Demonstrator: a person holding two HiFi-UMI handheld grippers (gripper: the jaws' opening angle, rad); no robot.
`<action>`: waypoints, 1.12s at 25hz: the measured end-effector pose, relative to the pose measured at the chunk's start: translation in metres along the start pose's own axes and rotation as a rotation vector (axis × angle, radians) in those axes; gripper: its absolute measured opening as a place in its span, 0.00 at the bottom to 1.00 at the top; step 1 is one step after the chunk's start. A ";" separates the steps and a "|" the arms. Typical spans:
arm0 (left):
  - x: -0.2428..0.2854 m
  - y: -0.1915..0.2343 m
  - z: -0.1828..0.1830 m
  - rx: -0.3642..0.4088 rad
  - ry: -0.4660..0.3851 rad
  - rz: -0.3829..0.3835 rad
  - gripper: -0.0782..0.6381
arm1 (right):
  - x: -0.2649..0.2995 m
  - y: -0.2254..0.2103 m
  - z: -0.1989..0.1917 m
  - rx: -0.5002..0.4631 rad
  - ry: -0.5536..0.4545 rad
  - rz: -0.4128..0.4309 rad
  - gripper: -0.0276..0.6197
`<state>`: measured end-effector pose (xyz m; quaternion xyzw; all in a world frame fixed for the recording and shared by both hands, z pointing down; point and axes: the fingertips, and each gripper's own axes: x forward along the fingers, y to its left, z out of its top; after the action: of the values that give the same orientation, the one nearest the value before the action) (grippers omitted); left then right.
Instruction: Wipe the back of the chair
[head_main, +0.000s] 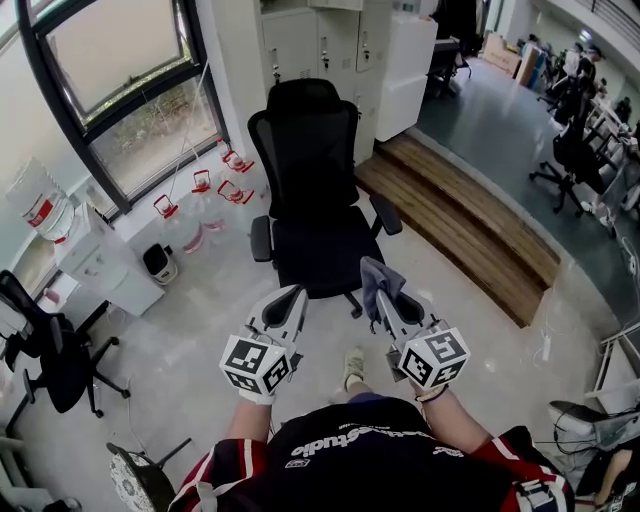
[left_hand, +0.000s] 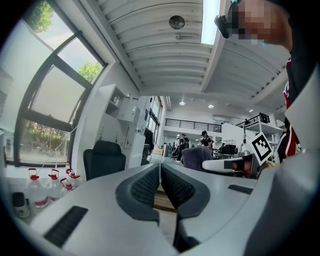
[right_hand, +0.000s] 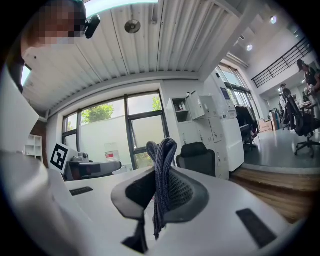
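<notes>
The black chair (head_main: 310, 190) is standing on the floor (head_main: 190, 330), close to the edge by the window (head_main: 120, 70), with water bottles (head_main: 200, 215) sitting on one side of it and a wooden step (head_main: 450, 215) running along the other. Its seat is facing the person, and its tall backrest (head_main: 303, 135) is rising up on the far side.

The right gripper (right_hand: 162, 167) is pinching a grey cloth (right_hand: 161, 165). Its fingers (right_hand: 182, 192) are squeezing the cloth in the middle, so a folded bit is poking up past the tips and a tail is hanging down below. The left gripper (left_hand: 160, 172) is holding nothing. Its fingers (left_hand: 145, 186) are sitting close together with only a thin slit between them. Both grippers are hovering just in front of the seat, not touching the chair.

The cloth is looking soft, light and floppy (it is bending over at the top), so it is likely going to bunch up or slip if the rubbing is hard. A tight hold on the fold is probably best, with the loose part doing the wiping. The backrest is looking firm and dark, and it is probably going to give a little when pushed. A chair like this is likely to roll or spin away. So the empty left gripper is best placed to steady it, by pressing on an armrest (head_main: 262, 238) or the top edge of the backrest.
</notes>
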<state>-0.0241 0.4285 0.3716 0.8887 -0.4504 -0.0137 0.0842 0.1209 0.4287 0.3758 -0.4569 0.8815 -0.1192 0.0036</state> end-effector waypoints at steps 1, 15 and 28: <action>0.007 0.005 0.001 -0.003 0.002 0.005 0.15 | 0.008 -0.008 0.002 -0.002 0.001 0.002 0.13; 0.194 0.085 0.035 0.033 0.008 0.066 0.15 | 0.149 -0.165 0.047 0.034 -0.007 0.060 0.13; 0.297 0.102 0.052 0.059 0.052 0.075 0.15 | 0.210 -0.247 0.070 0.091 -0.015 0.120 0.13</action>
<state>0.0653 0.1234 0.3526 0.8733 -0.4814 0.0256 0.0702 0.2051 0.1080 0.3818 -0.4036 0.9009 -0.1552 0.0378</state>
